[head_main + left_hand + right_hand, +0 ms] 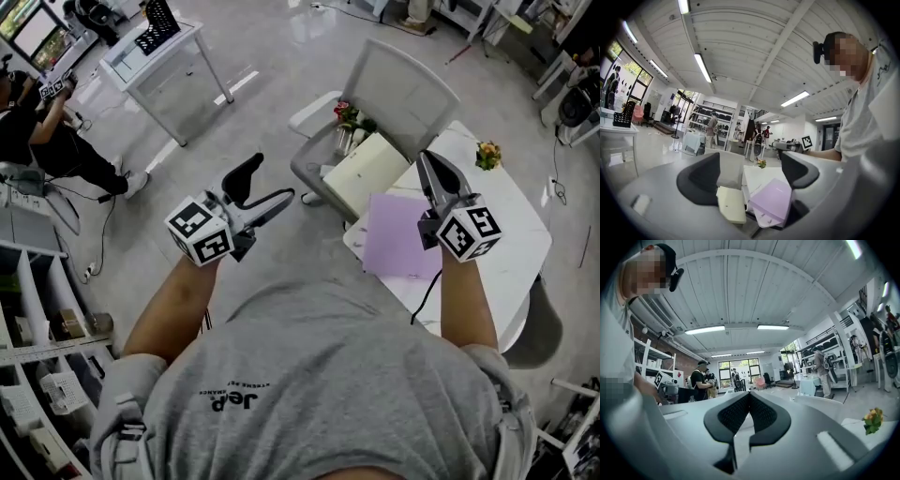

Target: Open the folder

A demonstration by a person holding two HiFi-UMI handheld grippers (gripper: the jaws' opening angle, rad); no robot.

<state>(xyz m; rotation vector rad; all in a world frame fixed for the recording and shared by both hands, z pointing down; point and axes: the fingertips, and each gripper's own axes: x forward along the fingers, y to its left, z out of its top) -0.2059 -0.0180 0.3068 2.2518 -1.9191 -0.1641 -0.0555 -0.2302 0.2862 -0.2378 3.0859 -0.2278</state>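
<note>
Purple folder (pixel 401 236), closed and flat, at the near left corner of the white desk (pixel 506 234), one long side running along the desk's left edge. Nothing rests on its cover and neither gripper touches it. In the left gripper view the same folder (pixel 772 199) shows beyond the jaws, not between them.

Right gripper (pixel 425 159), held above the folder's far right corner. Its own view shows the two black pads pressed together with nothing between them (pixel 749 399): clenched and empty.

Left gripper (pixel 270 183), held off the desk's left edge and well apart from the folder. Its jaws stand wide apart and hold nothing (pixel 750 166): released.

Surroundings: a cream pad (pixel 366 173) just beyond the folder, at the desk's far left corner. Whether the pad rests on the desk or on the grey chair (pixel 403 89) behind it cannot be told. A small flower sprig (pixel 487 155) stands at the desk's far edge.

Step in hand (judged): approach; opening has not begun. To do it well:
- Bring the released left gripper down to the cover's free long edge.
- Slide one jaw under the top cover only, so that the back cover is not caught as well.
- Rest the clenched right gripper on the spine side, so that the folder does not slide off the near corner.
- Swing the cover over in an arc about the spine; do not drag it.

Which long side is the spine cannot be read from these views. Confirm it before pinching.
</note>
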